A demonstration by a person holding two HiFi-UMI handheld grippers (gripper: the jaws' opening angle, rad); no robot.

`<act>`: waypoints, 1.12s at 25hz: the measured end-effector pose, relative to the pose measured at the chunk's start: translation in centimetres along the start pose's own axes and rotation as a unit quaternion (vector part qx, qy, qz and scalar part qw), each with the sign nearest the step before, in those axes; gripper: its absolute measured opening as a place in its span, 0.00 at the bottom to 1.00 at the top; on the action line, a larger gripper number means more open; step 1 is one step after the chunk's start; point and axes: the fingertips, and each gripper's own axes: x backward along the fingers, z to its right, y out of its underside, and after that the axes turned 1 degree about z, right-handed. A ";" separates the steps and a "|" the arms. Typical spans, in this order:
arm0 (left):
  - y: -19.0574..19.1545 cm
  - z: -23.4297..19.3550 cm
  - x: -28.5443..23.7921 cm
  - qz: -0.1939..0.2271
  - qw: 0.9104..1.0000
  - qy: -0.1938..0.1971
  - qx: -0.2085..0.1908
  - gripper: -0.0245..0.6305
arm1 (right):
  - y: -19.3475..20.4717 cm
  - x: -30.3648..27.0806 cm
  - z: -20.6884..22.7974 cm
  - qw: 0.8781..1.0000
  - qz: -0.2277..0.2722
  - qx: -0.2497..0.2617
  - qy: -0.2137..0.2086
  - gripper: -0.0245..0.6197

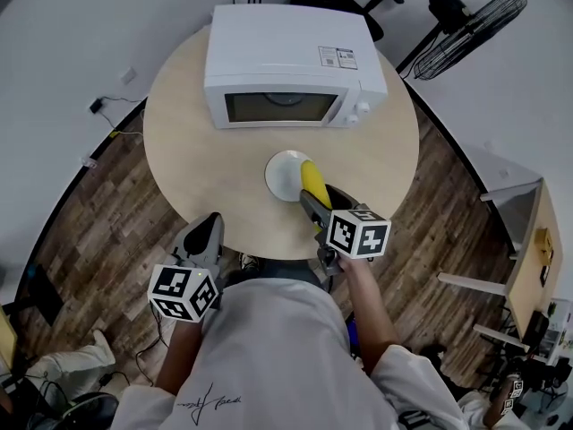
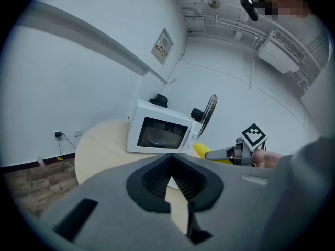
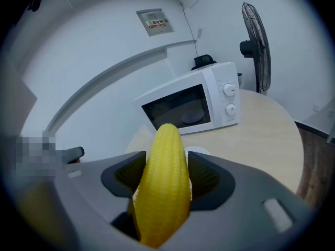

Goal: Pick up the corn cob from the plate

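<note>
The corn cob (image 1: 313,182) is clamped between the jaws of the right gripper (image 1: 315,202), over the right edge of the white plate (image 1: 279,170). The grip should be kept firm and the cob raised straight, so that the plate is not dragged. The left gripper (image 1: 204,236) is held narrowly open and empty at the near edge of the round wooden table (image 1: 188,150). A white microwave (image 1: 286,61) is set at the far side; a pedestal fan (image 1: 474,21) is seen far right, above plank flooring (image 1: 98,213).

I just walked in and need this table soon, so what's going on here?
A person is working with a hand-held gripper in each hand at a round table. The right hand-held gripper is shut on a yellow corn cob, held over the white plate in front of the microwave. The left hand-held gripper is open and empty, back near the table's edge.
</note>
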 end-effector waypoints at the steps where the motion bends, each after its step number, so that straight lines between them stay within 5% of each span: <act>1: 0.0 0.0 0.0 0.000 1.000 0.000 0.000 0.02 | 0.0 0.3 0.0 1.000 0.002 0.000 0.001 0.45; 28: -0.6 0.3 2.5 0.012 1.000 0.007 0.006 0.03 | -2.0 6.6 -2.6 0.996 0.079 0.028 -0.035 0.45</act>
